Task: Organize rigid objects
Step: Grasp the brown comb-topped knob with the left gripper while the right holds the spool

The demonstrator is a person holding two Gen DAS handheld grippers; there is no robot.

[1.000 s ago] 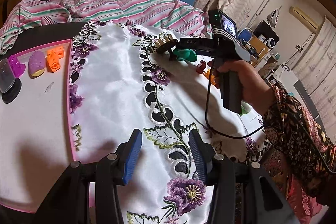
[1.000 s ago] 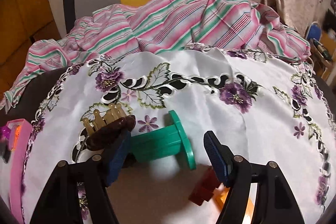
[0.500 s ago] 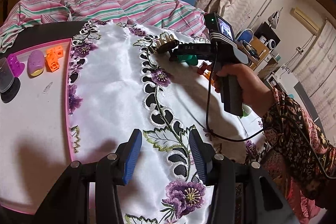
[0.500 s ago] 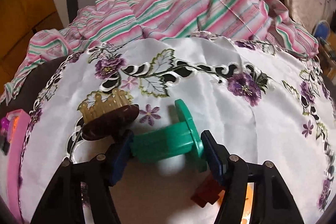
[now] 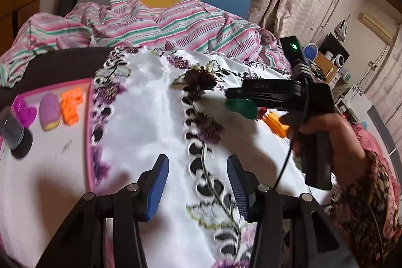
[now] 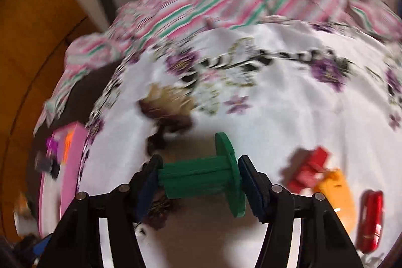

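A green spool (image 6: 198, 176) lies crosswise between the blue pads of my right gripper (image 6: 201, 177), whose jaws are closing and press on both its ends. In the left wrist view the spool (image 5: 241, 108) hangs under the right gripper (image 5: 230, 94), which a hand holds over the white embroidered cloth (image 5: 150, 117). A brown hair claw (image 6: 168, 107) lies just beyond it. My left gripper (image 5: 198, 185) hovers over the cloth's near part, its jaws opening with nothing between them.
A pink-rimmed tray (image 5: 89, 117) at the left holds an orange block (image 5: 71, 106), a purple oval (image 5: 50, 114), a magenta piece (image 5: 23, 112) and a black cylinder (image 5: 15, 137). Red block (image 6: 309, 167), orange piece (image 6: 336, 192) and shiny red object (image 6: 371, 215) lie right. Striped fabric (image 5: 163, 24) lies behind.
My right gripper closed onto the green spool's ends and swung left with it; the view is blurred. The left gripper shifted and its view moved right over the cloth.
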